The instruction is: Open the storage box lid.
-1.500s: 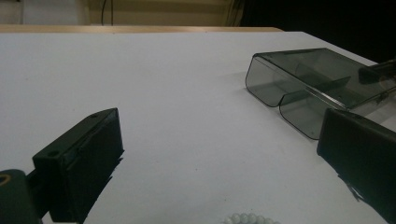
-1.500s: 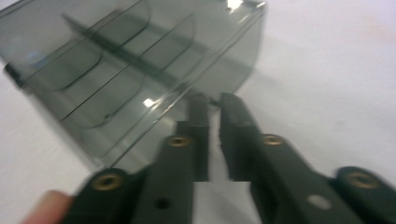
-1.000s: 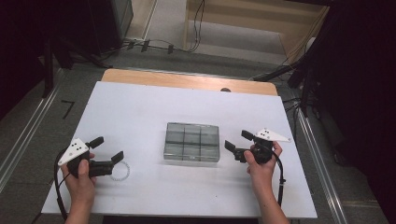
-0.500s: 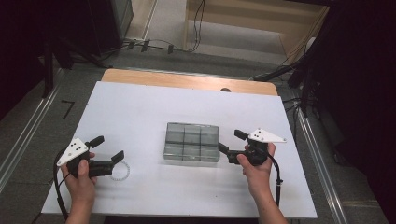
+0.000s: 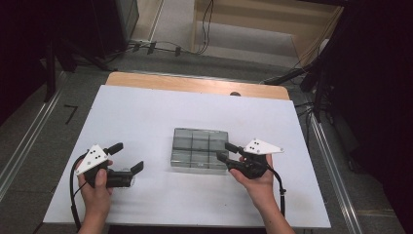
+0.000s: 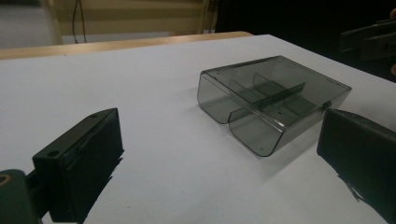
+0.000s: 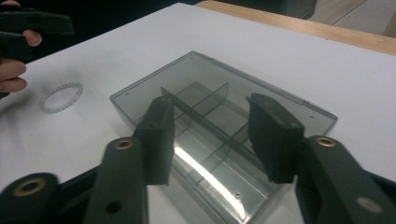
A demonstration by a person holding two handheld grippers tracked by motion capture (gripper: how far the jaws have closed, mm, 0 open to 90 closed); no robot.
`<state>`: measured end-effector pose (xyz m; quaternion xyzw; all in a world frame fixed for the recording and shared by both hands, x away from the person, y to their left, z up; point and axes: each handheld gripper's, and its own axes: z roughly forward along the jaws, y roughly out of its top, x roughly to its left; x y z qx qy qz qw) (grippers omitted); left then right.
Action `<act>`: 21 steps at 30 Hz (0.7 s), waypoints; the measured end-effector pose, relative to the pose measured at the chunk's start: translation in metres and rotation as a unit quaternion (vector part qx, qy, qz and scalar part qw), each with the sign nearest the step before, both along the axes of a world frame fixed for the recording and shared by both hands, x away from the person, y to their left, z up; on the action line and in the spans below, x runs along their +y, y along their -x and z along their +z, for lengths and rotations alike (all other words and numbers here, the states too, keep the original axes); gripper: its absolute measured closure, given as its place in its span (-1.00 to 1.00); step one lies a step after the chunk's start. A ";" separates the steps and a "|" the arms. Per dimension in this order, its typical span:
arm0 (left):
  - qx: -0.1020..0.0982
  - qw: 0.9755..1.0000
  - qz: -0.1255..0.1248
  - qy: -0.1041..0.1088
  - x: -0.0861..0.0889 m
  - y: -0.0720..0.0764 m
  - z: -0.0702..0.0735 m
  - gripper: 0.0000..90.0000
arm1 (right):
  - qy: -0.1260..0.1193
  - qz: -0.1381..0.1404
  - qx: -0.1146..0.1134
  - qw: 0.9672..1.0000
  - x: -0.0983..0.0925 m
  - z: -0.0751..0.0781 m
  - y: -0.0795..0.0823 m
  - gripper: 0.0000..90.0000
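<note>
Now the right claw [image 5: 225, 151] has been closing over the box [image 5: 198, 149]

We look down on a flat white rectangular table top [image 5: 146, 117] with a light wooden strip [image 5: 195, 84] along its far edge. Beyond that strip, thin black cables [image 5: 160, 48] lie across the grey floor [image 5: 87, 83], in front of a pale wooden frame [image 5: 263, 29]. We find a long metal rail [image 5: 29, 131] beside the table on the left and another metal rail [image 5: 336, 180] on the right. A small black angled floor mark [image 5: 71, 112] sits between the left rail and the table.
</note>
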<state>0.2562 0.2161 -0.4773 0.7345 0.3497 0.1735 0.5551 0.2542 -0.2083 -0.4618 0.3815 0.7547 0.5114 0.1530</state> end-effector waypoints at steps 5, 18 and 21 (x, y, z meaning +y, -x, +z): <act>0.003 1.000 -0.005 0.009 -0.004 0.000 0.000 -0.99 | 0.010 0.015 0.001 1.000 0.008 -0.003 0.001 0.37; 0.011 1.000 -0.018 0.007 -0.026 0.002 0.000 -0.99 | 0.000 0.070 0.034 0.997 0.031 -0.018 0.004 0.95; 0.012 1.000 -0.026 0.007 -0.030 0.003 0.000 -0.99 | 0.004 0.081 0.036 0.996 0.035 -0.021 0.005 0.95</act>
